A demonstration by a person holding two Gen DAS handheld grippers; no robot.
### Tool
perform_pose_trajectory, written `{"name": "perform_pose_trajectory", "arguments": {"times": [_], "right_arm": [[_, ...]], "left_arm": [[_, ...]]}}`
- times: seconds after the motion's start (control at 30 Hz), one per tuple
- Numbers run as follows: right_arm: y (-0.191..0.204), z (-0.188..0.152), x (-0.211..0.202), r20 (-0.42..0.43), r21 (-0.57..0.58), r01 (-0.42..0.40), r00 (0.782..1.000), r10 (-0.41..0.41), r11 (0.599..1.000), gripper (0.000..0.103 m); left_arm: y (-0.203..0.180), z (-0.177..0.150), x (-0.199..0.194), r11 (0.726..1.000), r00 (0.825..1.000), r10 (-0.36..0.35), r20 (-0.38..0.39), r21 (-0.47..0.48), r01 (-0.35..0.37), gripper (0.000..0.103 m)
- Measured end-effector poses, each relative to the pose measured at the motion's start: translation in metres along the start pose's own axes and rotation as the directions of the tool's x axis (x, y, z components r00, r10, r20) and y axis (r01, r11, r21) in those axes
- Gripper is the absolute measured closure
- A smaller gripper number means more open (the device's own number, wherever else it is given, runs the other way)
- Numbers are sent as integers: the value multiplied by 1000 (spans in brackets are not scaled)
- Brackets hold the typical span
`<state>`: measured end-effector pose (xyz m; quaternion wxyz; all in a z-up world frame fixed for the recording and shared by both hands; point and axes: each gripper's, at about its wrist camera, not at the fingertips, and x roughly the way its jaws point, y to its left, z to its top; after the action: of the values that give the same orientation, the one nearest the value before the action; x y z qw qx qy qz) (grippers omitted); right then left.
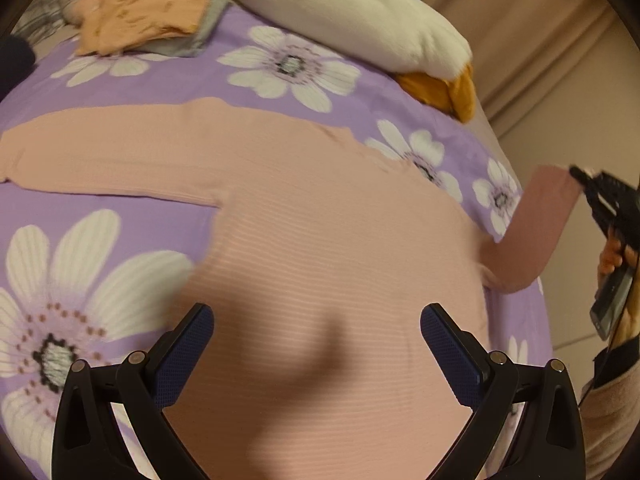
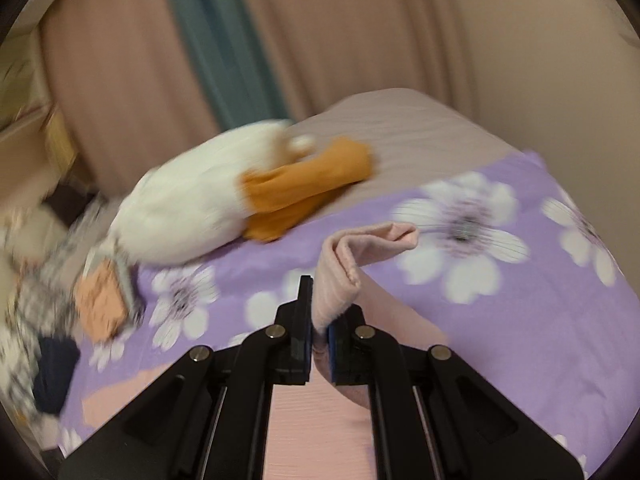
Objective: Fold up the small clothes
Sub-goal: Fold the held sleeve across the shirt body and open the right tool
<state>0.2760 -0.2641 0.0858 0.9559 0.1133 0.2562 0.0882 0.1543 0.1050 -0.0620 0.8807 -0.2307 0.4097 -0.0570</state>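
Note:
A pink ribbed long-sleeved top (image 1: 320, 232) lies flat on a purple bedspread with white flowers (image 1: 120, 208). One sleeve stretches out to the left. My left gripper (image 1: 316, 332) hovers open over the top's body, nothing between its fingers. At the right edge of the left wrist view, my right gripper (image 1: 580, 176) holds the other sleeve (image 1: 540, 216) lifted off the bed. In the right wrist view that gripper (image 2: 320, 320) is shut on the pink sleeve (image 2: 340, 272), whose cuff end flops over above the fingers.
A white plush toy with orange feet (image 2: 208, 208) lies at the far side of the bed. A folded orange garment on grey cloth (image 1: 148, 8) sits at the back left. A dark garment (image 2: 56, 376) lies nearby. Beige curtains (image 2: 320, 40) hang behind the bed.

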Motion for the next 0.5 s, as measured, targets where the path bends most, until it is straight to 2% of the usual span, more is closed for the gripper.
{"name": "perform_pose_trajectory", "arguments": {"times": [0.13, 0.2, 0.3, 0.4, 0.5], "right_arm": [[72, -17, 33, -43, -127, -50, 998, 45, 991, 97], [109, -41, 53, -92, -215, -70, 994, 51, 974, 96], [155, -84, 86, -162, -347, -72, 987, 16, 935, 96], [183, -131, 112, -229, -454, -89, 973, -19, 887, 96], [203, -169, 126, -282, -496, -130, 959, -18, 858, 93]], "left_arm": [[26, 4, -11, 999, 999, 28, 18, -39, -27, 1], [40, 6, -14, 997, 998, 51, 26, -62, -49, 1], [61, 9, -19, 993, 996, 79, 29, -93, -76, 1], [72, 10, -21, 989, 995, 99, 28, -116, -95, 1], [71, 10, -21, 986, 993, 115, 22, -126, -111, 1]]}}
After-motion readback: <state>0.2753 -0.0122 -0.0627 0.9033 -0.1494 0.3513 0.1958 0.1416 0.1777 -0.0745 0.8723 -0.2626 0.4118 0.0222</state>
